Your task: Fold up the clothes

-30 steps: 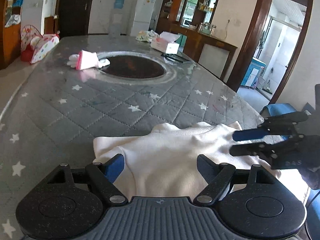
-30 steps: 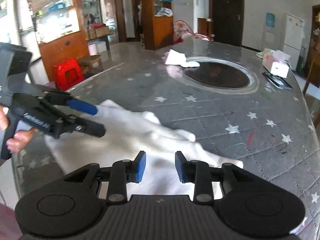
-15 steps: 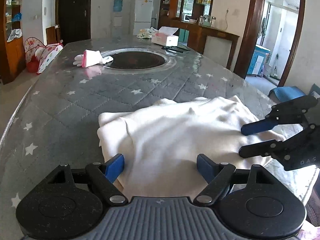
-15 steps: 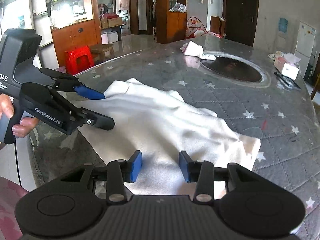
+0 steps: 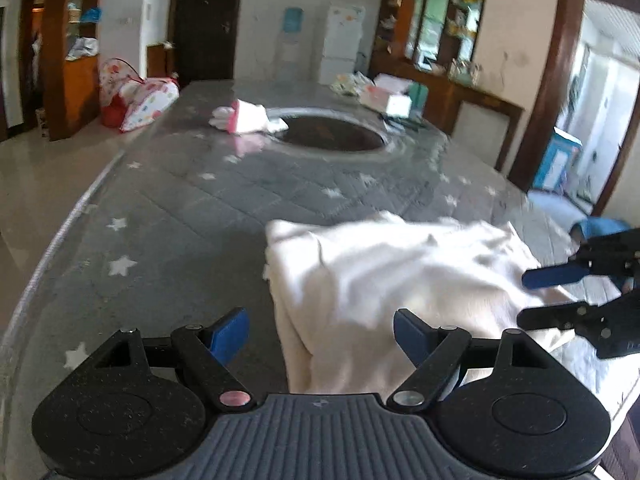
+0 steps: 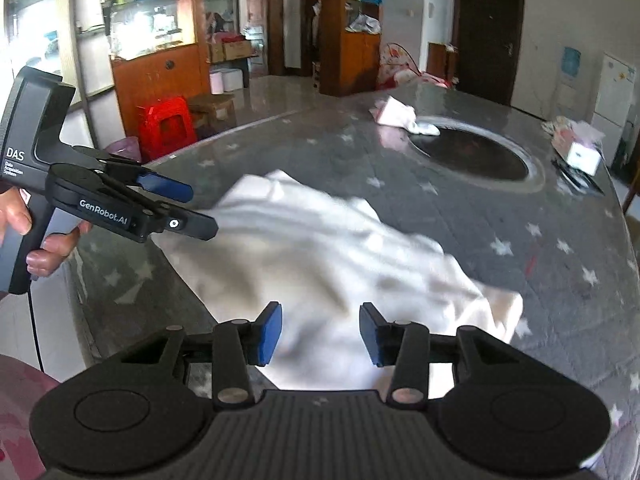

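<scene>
Nearest the left wrist camera, the left gripper [image 5: 322, 330] has its jaws spread wide and released, blue pads apart; the near left edge of the white garment [image 5: 384, 280] lies between and below them, with neither pad pressing on it. In the right wrist view the right gripper [image 6: 320, 330] hangs over the garment's near edge with its jaws partly apart and released, cloth showing beneath the gap but not pinched.

The white garment [image 6: 320, 256] lies rumpled on the bench [image 5: 180, 208], close to its near rim, spread crosswise with soft folds and one corner trailing toward the right in the right wrist view. The bench wears a grey quilted cover printed with white stars.

At the left of the right wrist view, a hand [image 6: 28, 232] grips the handle of the left gripper [image 6: 194, 210], whose jaws reach out over the garment's far left corner. At the right of the left wrist view, the right gripper [image 5: 528, 300] reaches in over the garment's right end.

Farther along, a dark round inset [image 5: 332, 134] sits in the middle of the bench. A small pink and white cloth [image 5: 246, 118] lies just beside its left rim. A tissue box [image 5: 390, 102] stands beyond the inset. A red stool [image 6: 166, 126] stands on the floor past the bench. A white fridge [image 5: 340, 48] stands against the far wall.
</scene>
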The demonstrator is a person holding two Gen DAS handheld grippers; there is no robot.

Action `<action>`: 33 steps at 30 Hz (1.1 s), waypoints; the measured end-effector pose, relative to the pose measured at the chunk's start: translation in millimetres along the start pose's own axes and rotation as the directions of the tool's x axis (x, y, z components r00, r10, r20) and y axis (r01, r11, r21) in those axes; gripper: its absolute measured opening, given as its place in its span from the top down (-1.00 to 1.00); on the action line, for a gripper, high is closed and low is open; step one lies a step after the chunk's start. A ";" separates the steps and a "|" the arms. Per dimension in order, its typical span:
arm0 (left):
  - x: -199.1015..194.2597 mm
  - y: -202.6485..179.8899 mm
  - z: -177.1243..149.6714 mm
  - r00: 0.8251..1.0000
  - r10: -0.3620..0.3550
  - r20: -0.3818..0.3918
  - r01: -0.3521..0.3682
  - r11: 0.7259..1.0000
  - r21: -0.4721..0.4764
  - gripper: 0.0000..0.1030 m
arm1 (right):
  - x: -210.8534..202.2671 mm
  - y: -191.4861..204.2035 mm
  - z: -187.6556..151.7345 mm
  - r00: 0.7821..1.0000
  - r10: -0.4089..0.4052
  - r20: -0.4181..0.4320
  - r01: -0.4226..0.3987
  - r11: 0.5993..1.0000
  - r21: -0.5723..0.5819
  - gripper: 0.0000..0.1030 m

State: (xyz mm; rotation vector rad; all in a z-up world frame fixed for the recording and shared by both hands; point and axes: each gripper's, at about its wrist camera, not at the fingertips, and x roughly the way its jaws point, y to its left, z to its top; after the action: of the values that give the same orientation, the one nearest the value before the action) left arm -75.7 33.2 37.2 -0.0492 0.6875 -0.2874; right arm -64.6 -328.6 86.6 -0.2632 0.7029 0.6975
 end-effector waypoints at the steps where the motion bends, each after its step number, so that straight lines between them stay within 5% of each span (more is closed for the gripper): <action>1: 0.6 2.1 -1.3 1.000 0.005 -0.004 -0.006 1.000 -0.008 -0.59 | 3.1 2.7 2.4 1.000 0.008 0.001 -0.008 1.000 -0.005 0.17; 9: 5.9 15.4 -9.6 0.999 0.032 -0.038 -0.034 0.998 -0.054 -0.56 | 28.5 23.9 3.2 0.999 0.033 -0.028 -0.035 0.997 -0.068 0.17; 23: 6.2 20.7 3.9 0.997 -0.026 -0.069 0.018 0.994 -0.111 -0.58 | 37.2 5.4 17.5 1.000 0.010 -0.025 -0.011 1.000 -0.026 0.10; 33: 9.4 37.6 21.9 0.995 -0.027 -0.100 0.006 0.979 -0.201 -0.61 | 31.4 51.4 36.3 0.996 0.088 -0.024 -0.091 0.979 -0.184 0.01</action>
State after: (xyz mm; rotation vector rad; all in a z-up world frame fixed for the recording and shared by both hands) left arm -45.7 65.6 43.1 -0.2344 0.8169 -0.2366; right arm -63.3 -258.5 92.7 -0.4103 0.6688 0.8491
